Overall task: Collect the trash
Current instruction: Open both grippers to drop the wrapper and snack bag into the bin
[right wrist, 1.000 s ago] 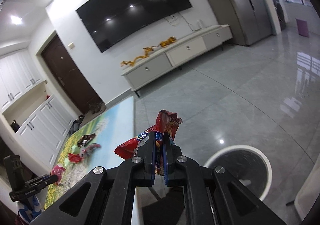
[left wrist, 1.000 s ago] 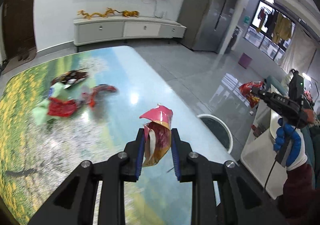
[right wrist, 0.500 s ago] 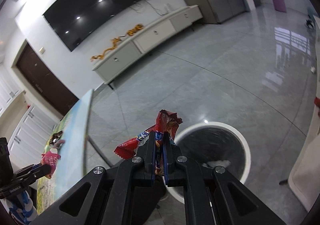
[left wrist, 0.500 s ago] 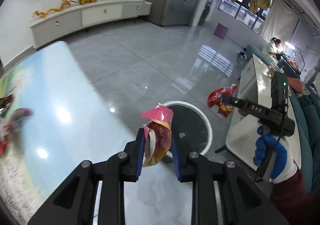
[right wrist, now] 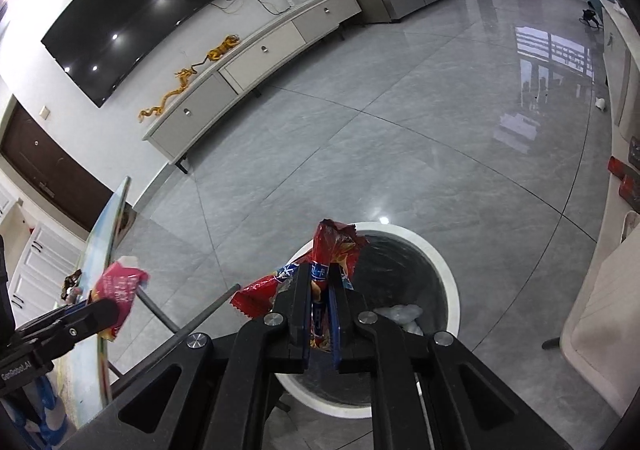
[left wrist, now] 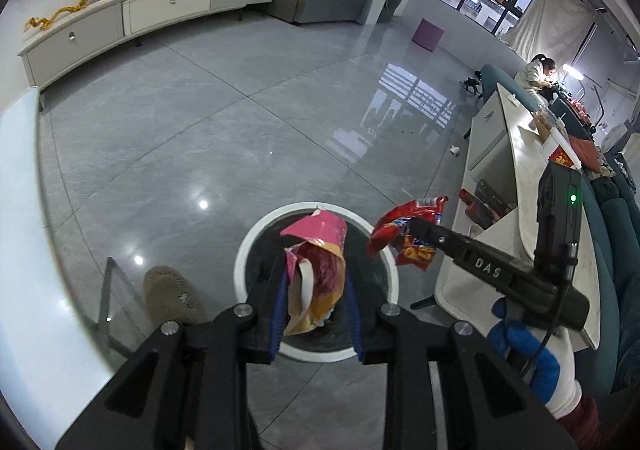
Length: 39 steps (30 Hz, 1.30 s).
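Wrappers now hang over bin, seemingly.

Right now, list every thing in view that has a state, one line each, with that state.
Left gripper: shut on the pink wrapper, above the bin.
Right gripper: shut on the red snack bag, above the bin.
Trash bin: open-topped, upright on the floor, white scraps inside.
TV: off.
Cabinet drawers: closed.
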Tool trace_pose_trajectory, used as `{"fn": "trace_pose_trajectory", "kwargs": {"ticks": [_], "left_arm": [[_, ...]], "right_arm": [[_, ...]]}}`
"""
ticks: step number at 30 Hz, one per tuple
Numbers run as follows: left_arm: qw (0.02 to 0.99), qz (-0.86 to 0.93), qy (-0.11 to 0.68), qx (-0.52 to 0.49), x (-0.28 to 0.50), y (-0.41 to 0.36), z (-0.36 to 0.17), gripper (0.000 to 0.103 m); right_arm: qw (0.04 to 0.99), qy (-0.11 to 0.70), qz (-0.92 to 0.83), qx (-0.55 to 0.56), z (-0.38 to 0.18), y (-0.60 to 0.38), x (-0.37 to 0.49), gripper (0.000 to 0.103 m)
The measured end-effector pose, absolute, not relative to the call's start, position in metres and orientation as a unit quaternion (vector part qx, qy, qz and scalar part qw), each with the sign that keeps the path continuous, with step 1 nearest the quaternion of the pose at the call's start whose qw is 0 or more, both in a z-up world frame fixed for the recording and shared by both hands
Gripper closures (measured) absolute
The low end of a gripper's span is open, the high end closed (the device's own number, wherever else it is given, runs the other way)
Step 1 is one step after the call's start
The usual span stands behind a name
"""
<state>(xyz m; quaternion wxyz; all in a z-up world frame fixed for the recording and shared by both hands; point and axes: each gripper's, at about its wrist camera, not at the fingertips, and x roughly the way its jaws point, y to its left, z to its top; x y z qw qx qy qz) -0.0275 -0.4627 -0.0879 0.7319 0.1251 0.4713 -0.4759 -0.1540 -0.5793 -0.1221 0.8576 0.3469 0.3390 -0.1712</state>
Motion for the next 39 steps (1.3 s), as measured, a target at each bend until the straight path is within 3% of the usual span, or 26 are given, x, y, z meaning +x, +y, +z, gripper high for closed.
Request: {"fn": "trace_pose_trajectory", "kwargs": {"ticks": [2, 4, 5, 7, 20, 39], "left_arm": [[0.724, -0.482, 0.479, 0.120, -0.028, -0.472, -0.091, 0.067], [0.723, -0.484, 0.480, 0.113, -0.027, -0.476, -0.092, 0.037], [0.725, -0.483, 0.478, 0.108, -0.026, -0.476, -0.091, 0.035], [0.724, -0.486, 0.478, 0.106, -0.028, -0.480, -0.089, 0.035], [0.754, -0.465, 0.453, 0.105, -0.028, -0.437, -0.058, 0.035], [0.840, -0.382, 0.380, 0.059, -0.013, -0.262, 0.004, 0.035]], "right_arm": [[0.856, 0.342, -0.176, 0.346, -0.126, -0.583, -0.154, 0.094], [0.853, 0.349, -0.181, 0.344, -0.129, -0.586, -0.151, 0.088], [0.851, 0.353, -0.184, 0.343, -0.131, -0.587, -0.150, 0.070], [0.850, 0.356, -0.192, 0.338, -0.132, -0.587, -0.151, 0.049], [0.859, 0.347, -0.182, 0.329, -0.118, -0.580, -0.157, 0.049], [0.923, 0.282, -0.096, 0.242, -0.002, -0.491, -0.132, 0.049]]}}
